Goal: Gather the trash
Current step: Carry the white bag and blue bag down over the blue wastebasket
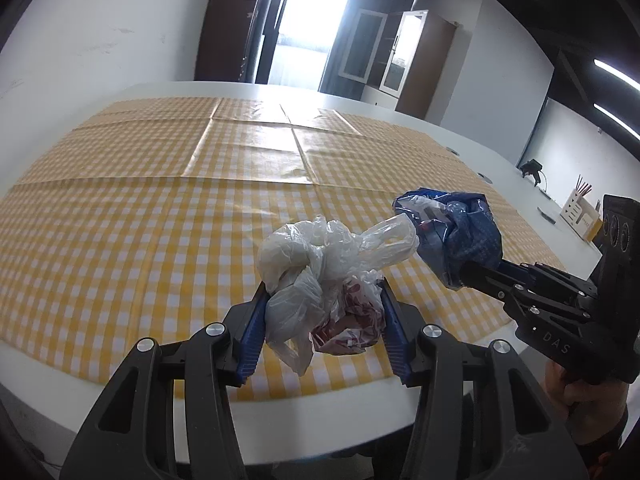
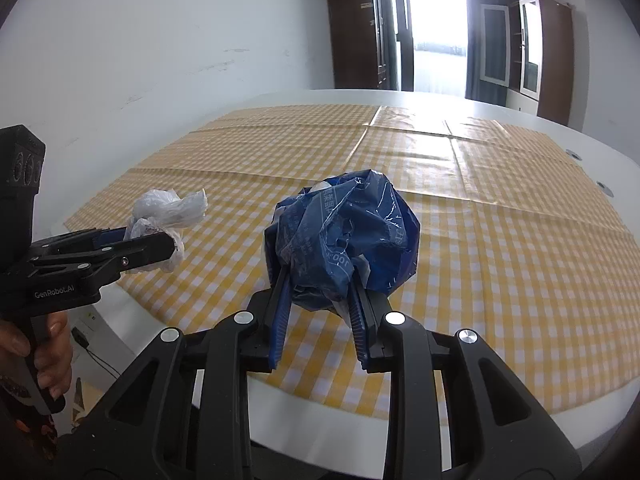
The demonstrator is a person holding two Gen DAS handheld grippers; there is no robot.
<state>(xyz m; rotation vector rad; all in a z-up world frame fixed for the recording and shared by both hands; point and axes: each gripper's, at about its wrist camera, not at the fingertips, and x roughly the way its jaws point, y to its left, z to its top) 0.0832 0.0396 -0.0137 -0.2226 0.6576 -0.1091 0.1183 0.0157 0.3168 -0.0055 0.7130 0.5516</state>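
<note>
At the bottom centre of the left wrist view, the left gripper has its jaws closed on a crumpled clear plastic bag, with something red and white wrapped inside it at the lower right part of the bundle. The bundle fills the gap between the two blue pads, and the jaws stay rather wide around it. The bundle is held above the near edge of the desk. In the same view, at the right side of the frame, the right gripper comes in from the lower right and its jaws are closed on a crumpled blue plastic bag, which almost touches a loop of the clear bag. In the right wrist view the blue bag sits in the middle of the frame, bulging above narrow jaws, and the left gripper with the clear bundle is at the left edge. Under both lies a yellow and white checked tablecloth with fold lines, which covers most of the white desk. Farther, at the right edge of the left view, a small wooden holder with sticks stands on the desk. At the upper centre a bright window and a cabinet with glass doors stand by the wall.
</note>
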